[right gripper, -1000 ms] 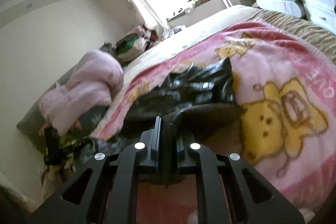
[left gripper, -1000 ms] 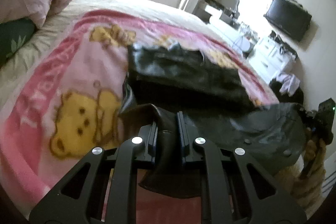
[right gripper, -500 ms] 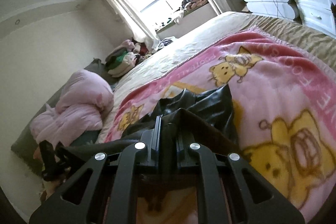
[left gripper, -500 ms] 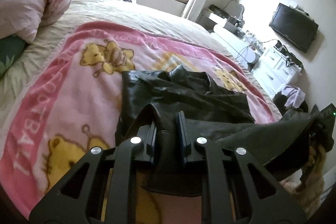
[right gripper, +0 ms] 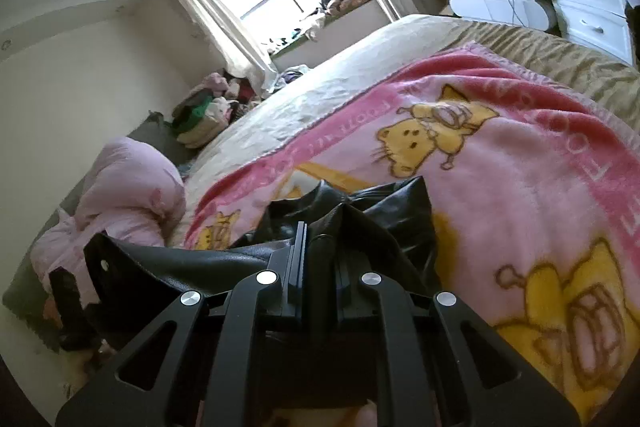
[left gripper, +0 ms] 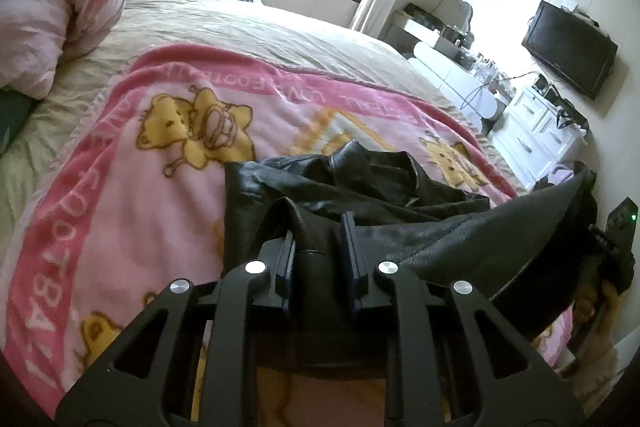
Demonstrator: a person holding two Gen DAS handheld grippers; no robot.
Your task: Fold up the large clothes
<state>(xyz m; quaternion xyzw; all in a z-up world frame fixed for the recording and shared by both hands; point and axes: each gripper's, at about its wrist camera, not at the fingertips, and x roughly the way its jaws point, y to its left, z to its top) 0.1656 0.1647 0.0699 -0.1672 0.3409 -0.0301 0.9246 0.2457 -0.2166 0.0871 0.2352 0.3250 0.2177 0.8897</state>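
The black leather jacket (left gripper: 360,183) lies partly folded on the pink bear blanket (left gripper: 132,187) covering the bed (left gripper: 248,27), its near hem lifted taut between my two grippers at about 6 o'clock in each wrist view. I judge it heavy, supple and slick, so thick seams and hem corners are the places to hold. My left gripper (left gripper: 320,243) has hem bunched between fingers that are easing open, while my right gripper (right gripper: 318,259) is clamped tight on the hem's other corner.
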